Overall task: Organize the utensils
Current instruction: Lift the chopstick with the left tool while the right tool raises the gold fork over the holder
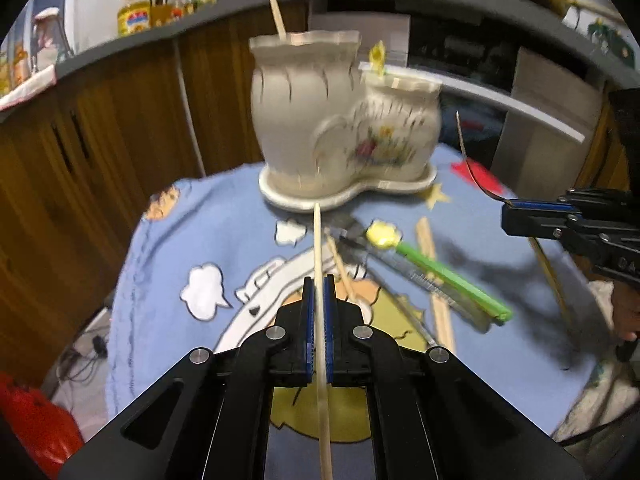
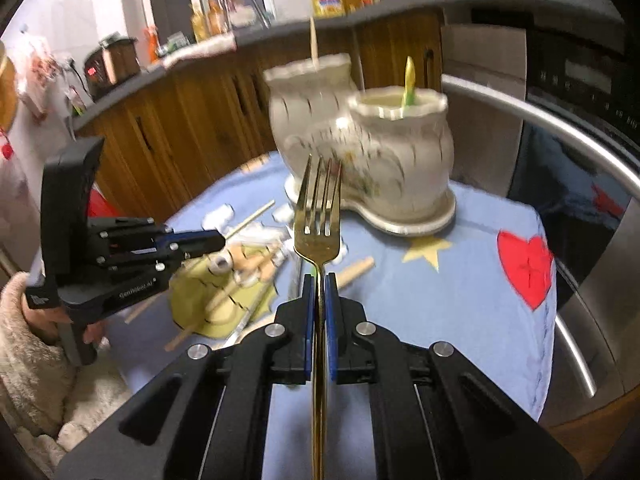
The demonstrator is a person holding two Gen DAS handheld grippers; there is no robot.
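My left gripper (image 1: 319,280) is shut on a pale wooden chopstick (image 1: 318,240) that points toward the cream double-pot utensil holder (image 1: 304,120). My right gripper (image 2: 319,278) is shut on a gold fork (image 2: 318,216), tines up, in front of the holder (image 2: 400,160). The right gripper also shows in the left wrist view (image 1: 516,216), with the fork (image 1: 468,160) curving up from it. The left gripper shows in the right wrist view (image 2: 212,240). The tall pot holds one chopstick (image 1: 277,12); the low pot holds a yellow-green utensil (image 2: 409,80).
On the blue cartoon cloth (image 1: 168,264) lie a green-handled utensil with a yellow end (image 1: 440,272), several loose chopsticks (image 1: 438,280) and a metal utensil (image 1: 416,320). Wooden cabinets (image 1: 100,140) stand behind. A steel appliance (image 2: 580,200) is at the right.
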